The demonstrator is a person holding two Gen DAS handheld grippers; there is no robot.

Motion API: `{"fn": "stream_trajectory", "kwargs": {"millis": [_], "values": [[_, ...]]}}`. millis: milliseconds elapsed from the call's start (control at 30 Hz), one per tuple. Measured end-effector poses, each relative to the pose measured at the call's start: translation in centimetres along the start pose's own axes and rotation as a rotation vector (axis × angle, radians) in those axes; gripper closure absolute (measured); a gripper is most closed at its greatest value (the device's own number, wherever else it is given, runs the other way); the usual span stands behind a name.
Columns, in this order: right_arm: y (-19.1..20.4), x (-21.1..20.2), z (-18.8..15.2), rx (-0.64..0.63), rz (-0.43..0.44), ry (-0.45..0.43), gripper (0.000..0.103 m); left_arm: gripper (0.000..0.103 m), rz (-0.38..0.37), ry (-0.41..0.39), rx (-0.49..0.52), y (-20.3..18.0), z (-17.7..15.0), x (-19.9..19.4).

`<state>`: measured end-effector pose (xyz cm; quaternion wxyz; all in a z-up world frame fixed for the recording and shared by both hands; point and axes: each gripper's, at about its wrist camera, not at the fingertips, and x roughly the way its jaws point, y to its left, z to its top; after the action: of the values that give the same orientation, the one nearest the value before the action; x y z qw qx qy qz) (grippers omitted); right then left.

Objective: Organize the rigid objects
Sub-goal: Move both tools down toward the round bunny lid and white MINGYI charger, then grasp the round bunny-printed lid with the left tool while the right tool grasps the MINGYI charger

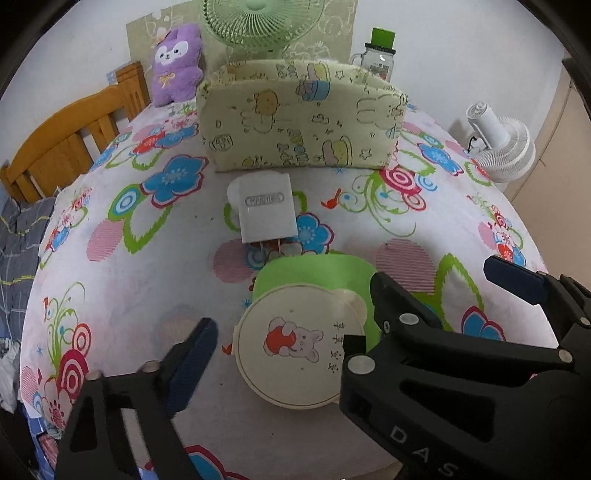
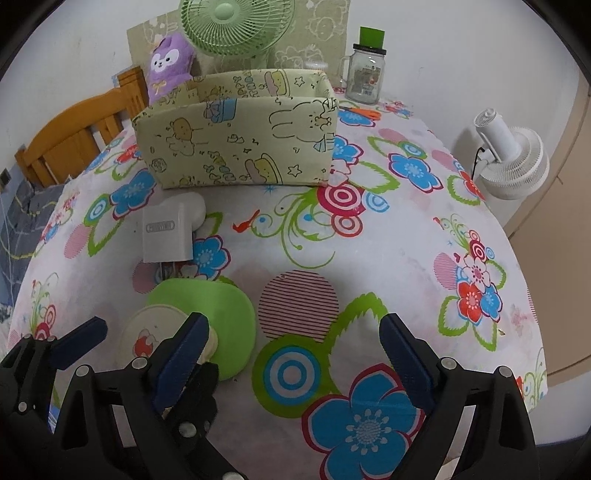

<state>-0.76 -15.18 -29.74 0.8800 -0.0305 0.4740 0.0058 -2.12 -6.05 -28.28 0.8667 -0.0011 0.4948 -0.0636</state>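
1. Lay low centre in the left view: cream lid (image 1: 295, 347) on a green disc (image 1: 314, 269), charger (image 1: 264, 210) above.
2. Straddled the lid, untouched: left gripper (image 1: 291, 325), part open.
3. Hung wide and empty: right gripper (image 2: 295, 347).
4. Judged a pick starting; next, close squarely, carry to the box (image 1: 299, 118).

Green fan (image 1: 255, 22) cut off at top, charger (image 1: 264, 212) label perhaps unreadable, box (image 2: 236, 136) interior hidden
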Motion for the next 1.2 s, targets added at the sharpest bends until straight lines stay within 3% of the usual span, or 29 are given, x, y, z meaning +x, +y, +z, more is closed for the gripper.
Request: {"fn": "stream_trajectory", "kwargs": {"millis": [100,367,567,1200], "values": [[0.1,0.2,0.0,-0.007,-0.002,0.007,0.008,0.025,-0.007,0.014,-0.018,0.2,-0.1,0.2],[0.3,0.4,0.0,-0.011,-0.001,0.016,0.008,0.023,-0.004,0.011,-0.03,0.2,-0.3,0.3],[0.6,0.7,-0.1,-0.03,-0.012,0.027,0.008,0.022,-0.02,0.055,-0.066,0.6,-0.6,1.1],[2.5,0.5,2.2,-0.039,0.032,-0.012,0.008,0.024,0.012,0.016,-0.068,2.6,1.3,0.3]]}}
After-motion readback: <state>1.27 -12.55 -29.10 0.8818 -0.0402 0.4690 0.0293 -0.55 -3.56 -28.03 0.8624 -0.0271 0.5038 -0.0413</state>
